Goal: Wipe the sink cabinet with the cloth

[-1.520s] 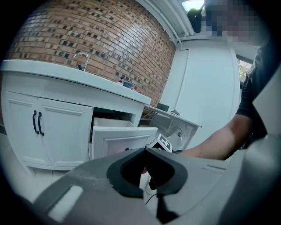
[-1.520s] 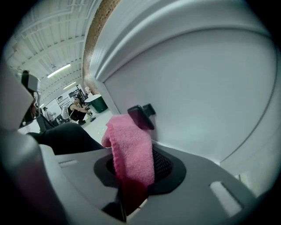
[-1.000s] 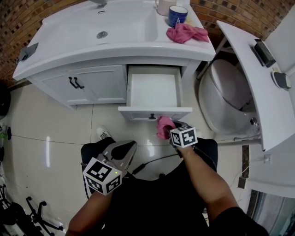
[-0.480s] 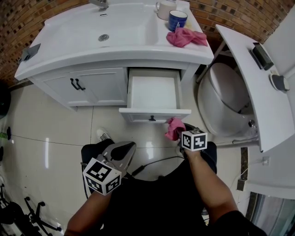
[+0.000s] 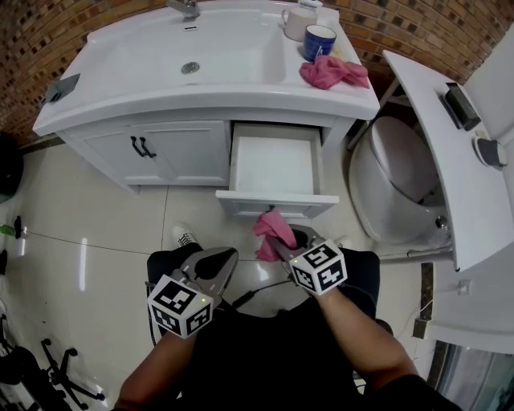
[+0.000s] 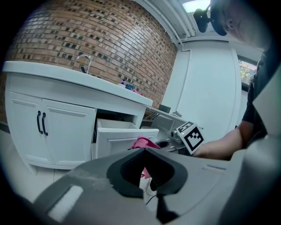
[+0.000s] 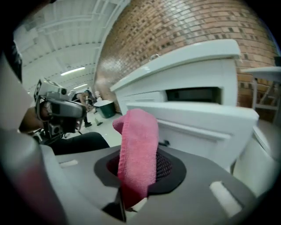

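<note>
The white sink cabinet (image 5: 173, 148) has its right-hand drawer (image 5: 277, 164) pulled out. My right gripper (image 5: 277, 241) is shut on a pink cloth (image 5: 269, 231), which hangs just in front of the drawer's front panel (image 5: 277, 205), below its middle. In the right gripper view the cloth (image 7: 138, 154) stands up between the jaws, with the drawer front (image 7: 197, 121) behind it. My left gripper (image 5: 213, 263) is lower left, over the person's lap, shut with nothing in it. The left gripper view shows the cabinet doors (image 6: 48, 132), the drawer (image 6: 125, 136) and the pink cloth (image 6: 142, 142).
A second pink cloth (image 5: 333, 72), a blue mug (image 5: 319, 40) and a white mug (image 5: 299, 22) sit on the countertop right of the basin (image 5: 189, 60). A toilet (image 5: 393, 181) and a white shelf (image 5: 438, 136) stand right of the cabinet. The floor is glossy tile.
My right gripper with the cloth went to the drawer front's right end, then came back left and a little toward the person. The left gripper stayed put.
</note>
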Available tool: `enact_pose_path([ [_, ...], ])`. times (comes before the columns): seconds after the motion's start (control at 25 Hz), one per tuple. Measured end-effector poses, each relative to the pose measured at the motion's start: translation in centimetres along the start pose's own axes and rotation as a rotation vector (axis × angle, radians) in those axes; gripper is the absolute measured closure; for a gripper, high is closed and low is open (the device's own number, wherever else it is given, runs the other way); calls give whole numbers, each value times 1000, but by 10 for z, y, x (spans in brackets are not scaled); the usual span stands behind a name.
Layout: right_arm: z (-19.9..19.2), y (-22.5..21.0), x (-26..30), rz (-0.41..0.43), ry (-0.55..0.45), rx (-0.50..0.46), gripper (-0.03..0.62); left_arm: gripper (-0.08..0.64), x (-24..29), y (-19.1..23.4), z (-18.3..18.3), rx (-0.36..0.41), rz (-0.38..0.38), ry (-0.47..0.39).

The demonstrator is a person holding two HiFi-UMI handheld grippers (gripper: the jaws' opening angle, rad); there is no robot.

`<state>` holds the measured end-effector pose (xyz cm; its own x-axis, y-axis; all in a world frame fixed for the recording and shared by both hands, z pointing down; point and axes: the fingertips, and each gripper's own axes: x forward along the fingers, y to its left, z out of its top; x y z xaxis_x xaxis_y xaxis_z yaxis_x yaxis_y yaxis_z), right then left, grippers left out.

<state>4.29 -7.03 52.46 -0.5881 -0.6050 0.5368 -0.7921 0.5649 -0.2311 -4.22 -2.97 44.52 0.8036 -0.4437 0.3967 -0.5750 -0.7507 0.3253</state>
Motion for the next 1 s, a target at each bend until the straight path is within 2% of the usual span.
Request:
enact_pose_path([
  [0.16, 43, 57, 36, 110, -54, -229, 497, 555, -7, 7, 5, -2, 18, -16],
  [0.24, 47, 69, 53, 127, -45, -282, 497, 555, -10, 9, 6, -1, 26, -21],
  [0.6, 60, 67, 85, 95, -67, -241, 497, 555, -18, 14, 4, -7, 35, -24],
  [1.0, 59, 38, 78, 40, -54, -201, 497, 555, -16, 12, 2, -6, 27, -20],
])
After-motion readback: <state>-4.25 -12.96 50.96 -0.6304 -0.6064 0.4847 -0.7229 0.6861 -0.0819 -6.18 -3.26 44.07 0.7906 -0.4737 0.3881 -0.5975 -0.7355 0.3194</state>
